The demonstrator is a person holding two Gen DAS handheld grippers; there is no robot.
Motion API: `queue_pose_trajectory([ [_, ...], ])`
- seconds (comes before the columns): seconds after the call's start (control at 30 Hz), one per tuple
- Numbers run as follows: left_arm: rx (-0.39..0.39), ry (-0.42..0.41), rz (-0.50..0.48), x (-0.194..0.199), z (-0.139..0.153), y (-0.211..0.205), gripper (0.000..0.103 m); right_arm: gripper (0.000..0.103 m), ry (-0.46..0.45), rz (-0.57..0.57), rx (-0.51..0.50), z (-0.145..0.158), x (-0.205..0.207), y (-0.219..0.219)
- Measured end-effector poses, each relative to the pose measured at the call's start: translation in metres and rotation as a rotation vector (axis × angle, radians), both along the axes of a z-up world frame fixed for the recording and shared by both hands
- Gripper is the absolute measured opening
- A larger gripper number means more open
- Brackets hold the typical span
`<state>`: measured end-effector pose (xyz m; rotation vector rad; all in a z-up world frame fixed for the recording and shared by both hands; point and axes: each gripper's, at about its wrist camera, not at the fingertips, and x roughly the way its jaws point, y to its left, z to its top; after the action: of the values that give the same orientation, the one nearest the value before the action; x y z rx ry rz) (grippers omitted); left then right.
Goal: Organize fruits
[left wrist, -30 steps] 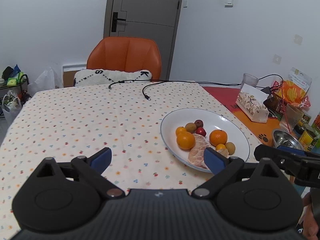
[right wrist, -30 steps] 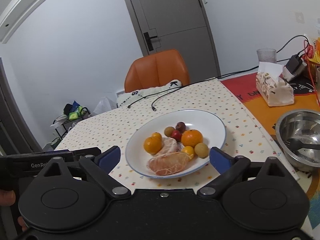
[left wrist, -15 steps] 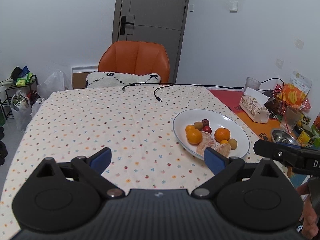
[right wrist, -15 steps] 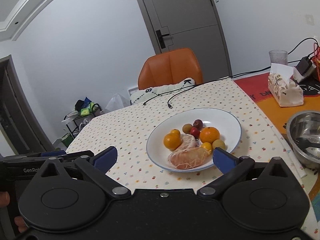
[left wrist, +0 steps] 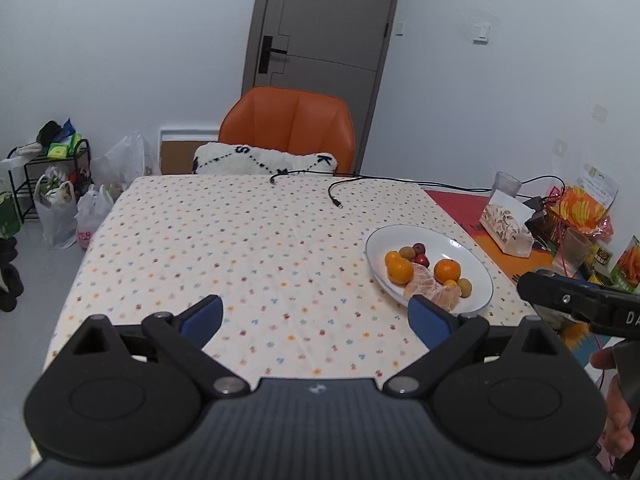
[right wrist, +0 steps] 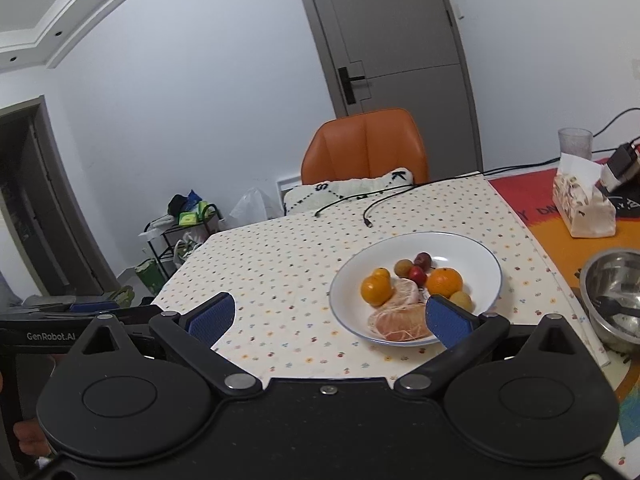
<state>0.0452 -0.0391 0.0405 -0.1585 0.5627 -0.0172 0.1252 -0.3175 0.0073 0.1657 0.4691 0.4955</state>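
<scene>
A white plate [left wrist: 476, 264] [right wrist: 472, 248] on the dotted tablecloth holds several fruits: oranges [left wrist: 447, 270] [right wrist: 376, 290], peeled citrus pieces [left wrist: 424, 285] [right wrist: 400, 322], small red fruits [right wrist: 418, 276] and brownish round ones [right wrist: 461, 300]. My left gripper [left wrist: 316, 318] is open and empty, held above the table's near edge, left of the plate. My right gripper [right wrist: 326, 318] is open and empty, held above the near side of the plate. The right gripper's body shows at the right of the left wrist view [left wrist: 580, 306].
A steel bowl [right wrist: 612, 296] with a spoon stands right of the plate. A tissue box [right wrist: 582, 208], a glass [right wrist: 575, 142], snack bags [left wrist: 584, 208] and cables [left wrist: 336, 196] lie at the far right and back. An orange chair [left wrist: 288, 132] with a cushion stands behind the table.
Both grippers have pulled back and risen from the plate, so the plate looks smaller and more of the table shows. Both stay open.
</scene>
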Motion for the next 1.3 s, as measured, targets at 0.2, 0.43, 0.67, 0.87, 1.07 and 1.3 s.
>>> queue_pose_trajectory([
  [0.2,-0.019,0.014,0.014,-0.015,0.003,0.018,0.098,0.103,0.012,0.05,-0.006,0.01,-0.012,0.008],
  [0.43,-0.002,-0.01,0.013,-0.032,0.013,0.03,0.098,0.103,0.005,0.093,-0.032,0.022,-0.029,0.019],
  [0.67,0.022,-0.012,-0.009,-0.038,0.015,0.029,0.098,0.103,-0.003,0.109,-0.033,0.027,-0.041,0.017],
  [0.87,0.02,-0.004,-0.017,-0.037,0.014,0.028,0.098,0.103,0.012,0.119,-0.025,0.029,-0.043,0.014],
  [1.07,0.017,0.005,-0.019,-0.037,0.012,0.03,0.098,0.103,0.011,0.129,-0.03,0.027,-0.045,0.017],
  [1.3,0.019,-0.003,-0.013,-0.039,0.013,0.031,0.098,0.103,0.01,0.124,-0.041,0.026,-0.046,0.019],
])
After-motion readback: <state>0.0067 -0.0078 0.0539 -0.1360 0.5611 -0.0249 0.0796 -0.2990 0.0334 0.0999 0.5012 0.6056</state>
